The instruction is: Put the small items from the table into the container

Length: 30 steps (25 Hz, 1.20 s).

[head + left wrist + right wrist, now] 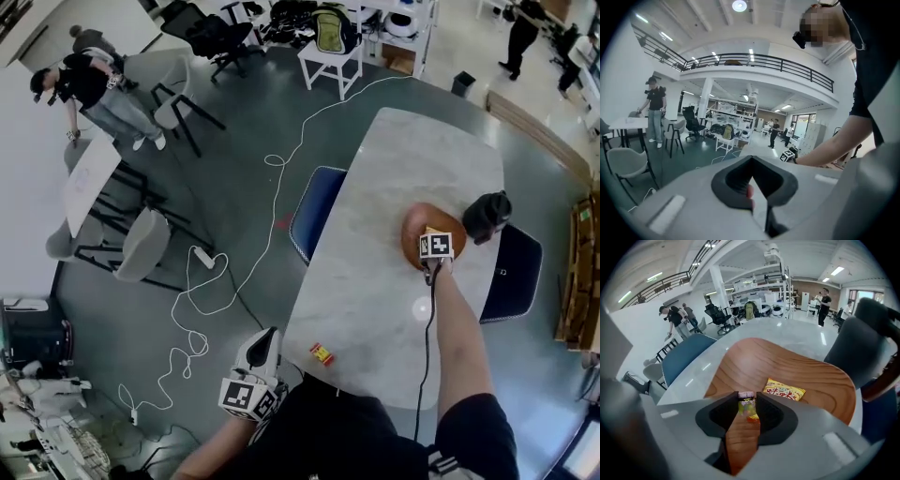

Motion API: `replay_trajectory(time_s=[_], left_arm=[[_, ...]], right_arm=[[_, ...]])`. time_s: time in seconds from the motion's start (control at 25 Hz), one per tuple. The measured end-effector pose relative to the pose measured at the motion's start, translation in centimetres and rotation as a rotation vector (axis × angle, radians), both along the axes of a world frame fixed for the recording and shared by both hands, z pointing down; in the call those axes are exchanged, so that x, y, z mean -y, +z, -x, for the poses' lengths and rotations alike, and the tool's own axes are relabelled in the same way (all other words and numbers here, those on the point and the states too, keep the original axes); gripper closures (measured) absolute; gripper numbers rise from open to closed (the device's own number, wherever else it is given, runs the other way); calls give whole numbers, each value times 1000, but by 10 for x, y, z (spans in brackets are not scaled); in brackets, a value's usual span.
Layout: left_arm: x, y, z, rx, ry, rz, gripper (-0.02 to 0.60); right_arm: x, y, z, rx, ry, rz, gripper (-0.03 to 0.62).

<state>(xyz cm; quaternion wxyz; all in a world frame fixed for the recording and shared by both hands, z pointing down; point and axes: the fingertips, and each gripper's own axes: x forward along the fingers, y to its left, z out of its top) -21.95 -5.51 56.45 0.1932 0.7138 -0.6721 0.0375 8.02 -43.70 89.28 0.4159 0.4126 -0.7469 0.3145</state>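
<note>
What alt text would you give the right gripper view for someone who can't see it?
Two dark jaws of the right gripper pinch a small colourful packet over a wooden bowl on a pale table; a yellow snack packet lies in the bowl. A blue chair and people are behind.

From my feed: bowl (pixel 411 232) on desk (pixel 375 169), right side; packet (pixel 783 391) inside bowl; right tongs (pixel 746 398) above bowl; second packet (pixel 322 353) on desk's near-left edge; chair (pixel 314 211) left of desk.
</note>
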Motion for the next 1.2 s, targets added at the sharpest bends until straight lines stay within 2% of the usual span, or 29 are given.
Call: replay_trajectory(time_s=[0.16,0.28,0.36,0.48,0.6,0.76,0.92,1.0,1.12,1.2], left_arm=[[-18,15,10,-21,-48,34,577],[-21,13,14,-29,-48,46,577],[-18,12,21,-32,-34,39,577],[-10,12,25,-37,-4,17,577],[-1,5,18,-47,27,-1,577],[25,-9,-12,-67,148,-53,577],[47,-23,-59,-90,291,-107,577],[52,-34,-84,-95,368,-137,577],[60,-52,-121,-90,480,-204,577],[64,-65,-144,-90,544,-249,577]], right_arm=[[8,14,-4,-70,-7,13,445],[8,13,1,-86,-7,4,427],[9,7,7,-74,4,-18,402],[9,-13,7,-32,35,-59,401],[4,-58,4,56,74,-166,425],[-40,-146,-10,210,99,-377,465],[-124,-237,-30,363,159,-532,524],[-176,-284,-28,395,162,-588,557],[-243,-334,-19,425,146,-658,565],[-272,-358,-24,451,178,-701,566]])
